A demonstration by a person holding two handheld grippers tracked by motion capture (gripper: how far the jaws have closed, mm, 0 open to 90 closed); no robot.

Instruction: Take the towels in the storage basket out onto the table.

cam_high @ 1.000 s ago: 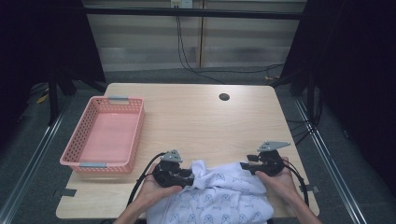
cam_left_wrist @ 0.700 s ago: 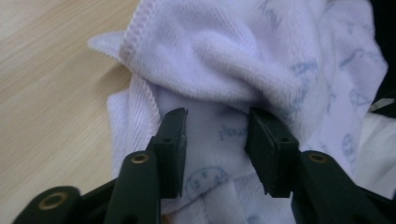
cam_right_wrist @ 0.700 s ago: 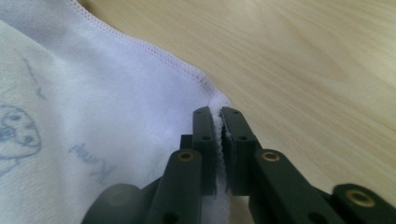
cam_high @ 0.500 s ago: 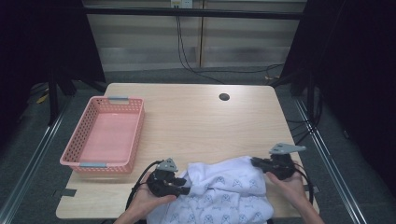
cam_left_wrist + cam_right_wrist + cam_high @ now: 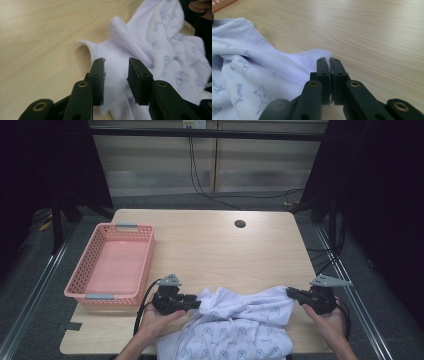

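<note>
Pink basket [image 5: 112, 267] is parked empty at the table's left, probably for later; left gripper [image 5: 192, 303] has just been closing, jaws apart around the white printed garment [image 5: 240, 327] at the near edge; right gripper [image 5: 295, 293] is clamped on its corner, seemingly to spread it.

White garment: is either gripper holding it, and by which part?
The right gripper pinches the white garment at a hemmed edge; the left gripper, just closing, straddles cloth unclamped.

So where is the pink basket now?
In the high view the pink basket sits on the left of the table, just beyond the left gripper and apart from the garment.
</note>
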